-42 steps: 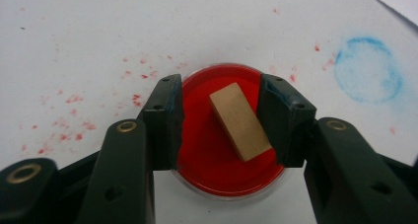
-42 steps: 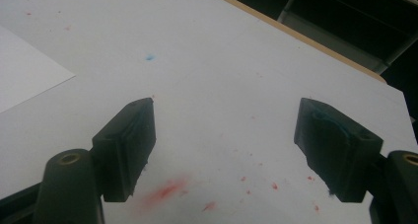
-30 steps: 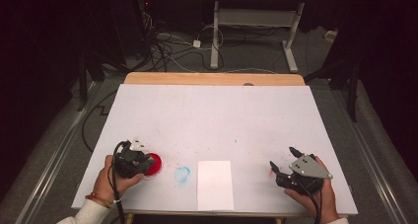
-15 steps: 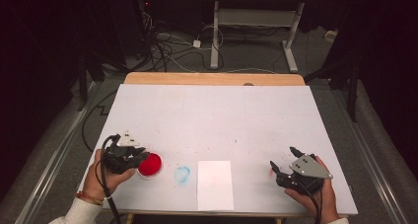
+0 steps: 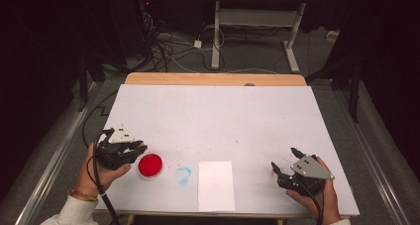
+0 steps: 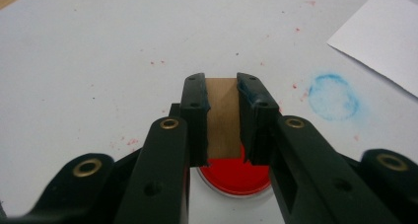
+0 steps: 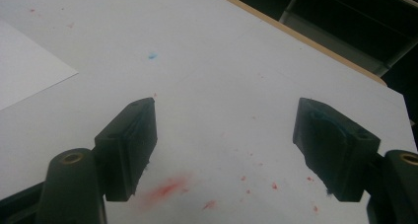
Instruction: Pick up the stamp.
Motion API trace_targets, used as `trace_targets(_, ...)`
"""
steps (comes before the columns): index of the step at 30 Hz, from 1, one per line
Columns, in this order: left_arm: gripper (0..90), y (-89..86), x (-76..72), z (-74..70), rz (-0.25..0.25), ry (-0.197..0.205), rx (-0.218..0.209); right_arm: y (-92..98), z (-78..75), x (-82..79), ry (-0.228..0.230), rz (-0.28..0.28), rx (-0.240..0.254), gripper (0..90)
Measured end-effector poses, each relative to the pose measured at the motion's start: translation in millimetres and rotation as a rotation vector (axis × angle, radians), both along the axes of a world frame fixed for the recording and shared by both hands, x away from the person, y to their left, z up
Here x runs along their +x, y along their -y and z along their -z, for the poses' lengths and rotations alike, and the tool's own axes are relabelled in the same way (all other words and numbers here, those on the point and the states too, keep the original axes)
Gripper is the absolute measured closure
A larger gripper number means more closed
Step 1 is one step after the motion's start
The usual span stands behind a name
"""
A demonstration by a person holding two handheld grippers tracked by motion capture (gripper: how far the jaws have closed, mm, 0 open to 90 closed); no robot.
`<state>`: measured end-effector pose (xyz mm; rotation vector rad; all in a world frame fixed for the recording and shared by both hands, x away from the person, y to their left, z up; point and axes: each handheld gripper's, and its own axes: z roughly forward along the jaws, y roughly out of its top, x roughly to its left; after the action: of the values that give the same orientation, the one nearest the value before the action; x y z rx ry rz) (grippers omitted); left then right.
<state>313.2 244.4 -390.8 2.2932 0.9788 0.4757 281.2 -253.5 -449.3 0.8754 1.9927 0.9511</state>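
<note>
Here, in the high view, the left gripper (image 5: 130, 150) is held at the near-left of the white counter (image 5: 213, 116), just left of a round red ink pad (image 5: 150, 165). A white paper sheet (image 5: 216, 185) lies right of the pad, with a blue smudge (image 5: 183, 175) between them. The right gripper (image 5: 285, 161) is kept well apart at the near-right.

In the left gripper view, the fingers (image 6: 195, 110) are clenched on a wooden stamp block (image 6: 221, 118), its long axis running along them, with the pad (image 6: 236, 177) directly beneath. The sheet (image 6: 384, 41) lies away to the right, nearer this hand.

In the right gripper view, the fingers (image 7: 130, 145) are spread wide, empty, over a red smear (image 7: 167, 188).
</note>
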Motion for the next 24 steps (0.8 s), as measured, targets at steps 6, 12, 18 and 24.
trace_targets(6, 73.7, 6.9, 4.6, 16.7, 0.038, -0.048, 0.018, -0.3, 0.1, -0.3, -0.002, -0.002, -0.004, 25.3)
trace_targets(12, 73.8, 8.4, 11.7, 38.3, 0.05, -0.111, 0.031, -0.7, 0.5, -0.3, -0.005, -0.007, -0.01, 25.3)
trace_targets(18, 73.8, 11.6, 13.0, 48.8, 0.068, -0.132, 0.043, -1.3, 0.7, -0.5, -0.008, -0.008, -0.011, 25.3)
trace_targets(24, 73.8, 8.3, 16.9, 61.1, 0.062, -0.162, 0.026, -1.2, 0.7, -0.3, -0.008, -0.007, -0.013, 25.2)
